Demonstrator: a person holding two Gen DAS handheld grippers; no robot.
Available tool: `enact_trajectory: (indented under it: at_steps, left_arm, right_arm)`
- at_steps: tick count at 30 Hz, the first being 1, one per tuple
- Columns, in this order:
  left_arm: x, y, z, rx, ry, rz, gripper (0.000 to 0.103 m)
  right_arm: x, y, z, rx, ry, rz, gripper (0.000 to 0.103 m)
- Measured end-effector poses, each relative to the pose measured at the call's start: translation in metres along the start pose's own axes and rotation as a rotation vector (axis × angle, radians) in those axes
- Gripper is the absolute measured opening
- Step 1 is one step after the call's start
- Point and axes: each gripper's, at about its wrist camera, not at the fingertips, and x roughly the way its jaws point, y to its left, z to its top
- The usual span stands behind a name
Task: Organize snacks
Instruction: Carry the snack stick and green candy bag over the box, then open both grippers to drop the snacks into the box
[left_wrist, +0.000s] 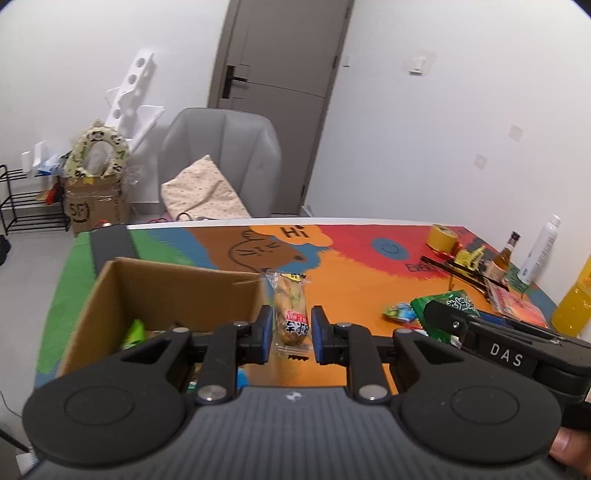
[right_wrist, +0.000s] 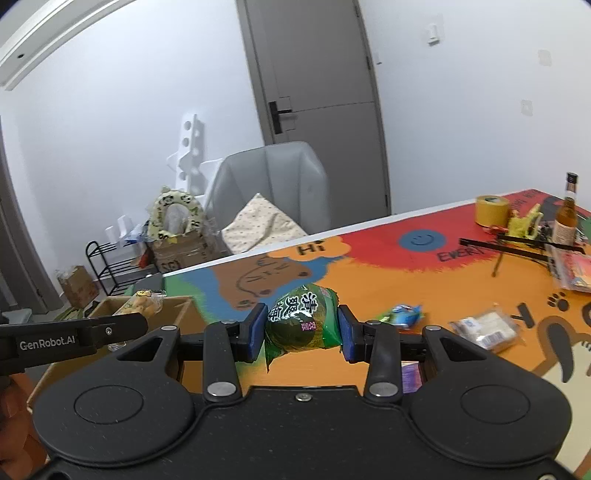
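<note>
Left gripper (left_wrist: 290, 334) clamps a clear-wrapped snack (left_wrist: 291, 314) just right of the box (left_wrist: 155, 284); right gripper (right_wrist: 302, 332) clamps a green packet (right_wrist: 303, 321) above the table (right_wrist: 388, 280).

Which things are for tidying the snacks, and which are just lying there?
For the job: cardboard box, clear-wrapped snack in the left gripper, green snack packet in the right gripper, blue candy.

Just lying about: tape roll, glass bottle, orange drink bottle.
</note>
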Motion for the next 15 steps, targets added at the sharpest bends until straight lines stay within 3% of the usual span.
enact_trajectory:
  at_steps: [15]
  left_arm:
    - [-0.022,0.064,-0.01,-0.059,0.023,0.064,0.021]
  right_arm:
    - [0.008,0.074,-0.005,-0.065,0.03,0.126,0.038]
